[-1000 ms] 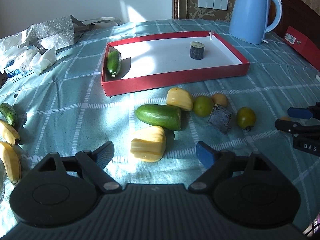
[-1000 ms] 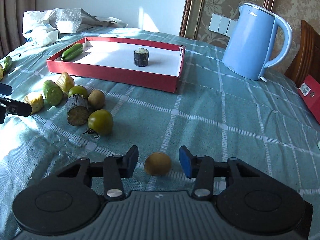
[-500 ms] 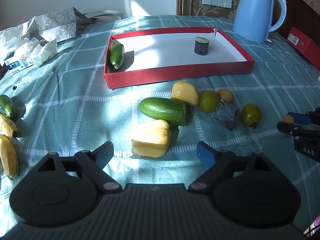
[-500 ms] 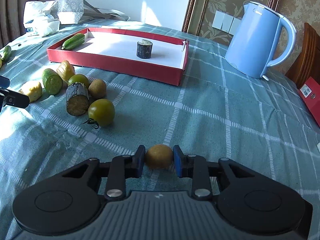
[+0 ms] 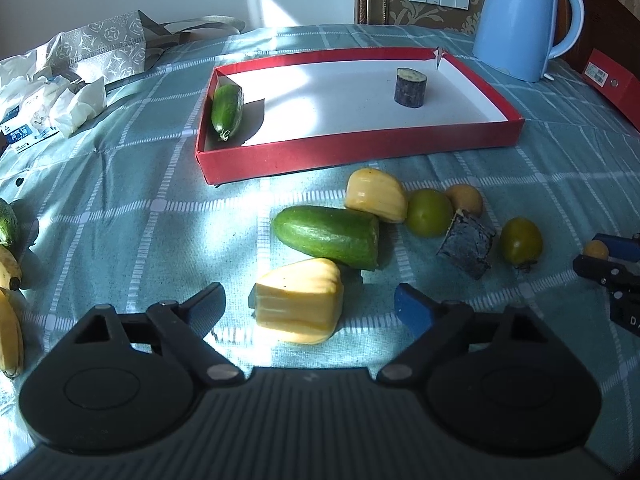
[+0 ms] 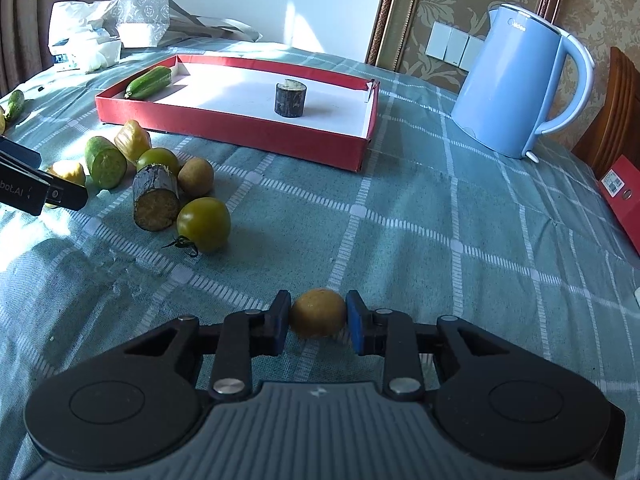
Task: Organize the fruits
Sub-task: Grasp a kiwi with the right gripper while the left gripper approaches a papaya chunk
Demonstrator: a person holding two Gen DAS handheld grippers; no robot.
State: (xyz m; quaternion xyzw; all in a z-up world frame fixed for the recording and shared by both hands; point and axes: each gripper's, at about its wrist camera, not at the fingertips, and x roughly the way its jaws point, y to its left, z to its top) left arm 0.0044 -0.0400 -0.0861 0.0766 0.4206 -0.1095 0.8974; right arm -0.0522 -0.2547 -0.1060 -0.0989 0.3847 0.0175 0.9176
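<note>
The right tongs [image 6: 318, 324] have their 2 blue pads pressed on either side of a small round brown-yellow fruit [image 6: 318, 313], gripped across its widest part so that it should not roll out; whether it rests on the teal checked tablecloth [image 6: 440, 220] or is just clear of it cannot be told. The left tongs [image 5: 310, 304] stand wide open and hold nothing, with a yellow ribbed fruit piece [image 5: 300, 306] lying between the 2 fingers, which do not touch it, a stance that reads as lining up a grasp. Just beyond that piece lies a cut cucumber [image 5: 328, 236], and further ahead and to the right sit a second yellow piece [image 5: 376, 196], a round green fruit [image 5: 430, 212], a brown fruit [image 5: 465, 199], a dark cut stalk section [image 5: 466, 244] and a green tomato [image 5: 521, 240]. The red tray [image 5: 360, 156], likely the goal, lies well ahead of both tongs and holds only a small cucumber [image 5: 227, 110] at its left end and 1 upright dark stalk piece [image 5: 410, 87], so most sorting seems undone. From the right tongs the cloth toward the tray's near wall is open, the loose cluster lying ahead to the left; the blue kettle [image 6: 516, 88] stands far right. For the left tongs the cut cucumber sits in the direct line to the tray. Bananas [image 5: 10, 316] lie at the far left.
</note>
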